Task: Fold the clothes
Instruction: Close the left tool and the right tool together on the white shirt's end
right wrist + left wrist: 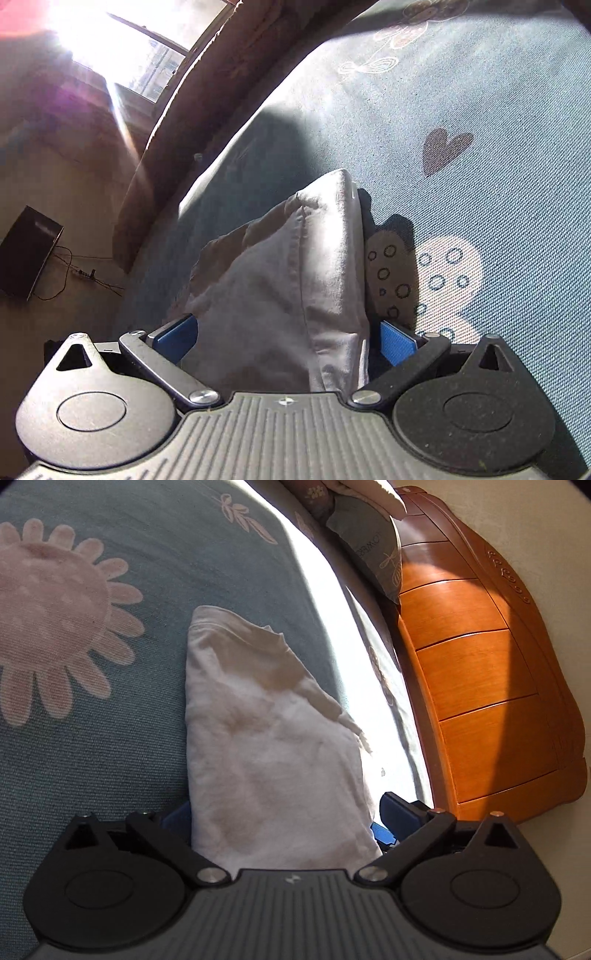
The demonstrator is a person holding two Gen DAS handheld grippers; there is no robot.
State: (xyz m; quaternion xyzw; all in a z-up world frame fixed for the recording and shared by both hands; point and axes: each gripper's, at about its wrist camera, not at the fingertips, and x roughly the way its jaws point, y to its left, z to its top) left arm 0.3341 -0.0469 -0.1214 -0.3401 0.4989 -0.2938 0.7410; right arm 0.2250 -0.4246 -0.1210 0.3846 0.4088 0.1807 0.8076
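Observation:
A white folded garment [266, 720] lies in a thick bundle on the blue-green bedspread [110, 738] and runs away from the camera. Its near end fills the gap of my left gripper [284, 812], touching both blue pads [393, 808], which stand wide apart. In the right wrist view the same pale garment [295, 266] rises as a tented fold off the bedspread [498, 166] and casts a shadow. My right gripper [288, 332] is closed around that end, cloth pressed against both blue pads [397, 341]. The fingertips of both grippers are hidden by cloth.
An orange wooden headboard [480, 701] stands along the right, with a grey pillow [369, 546] against it and a bright sunlit strip beside the garment. In the right wrist view the bed's brown edge [207, 92], a bright window [147, 55] and a black box [26, 254] with cables on the floor appear.

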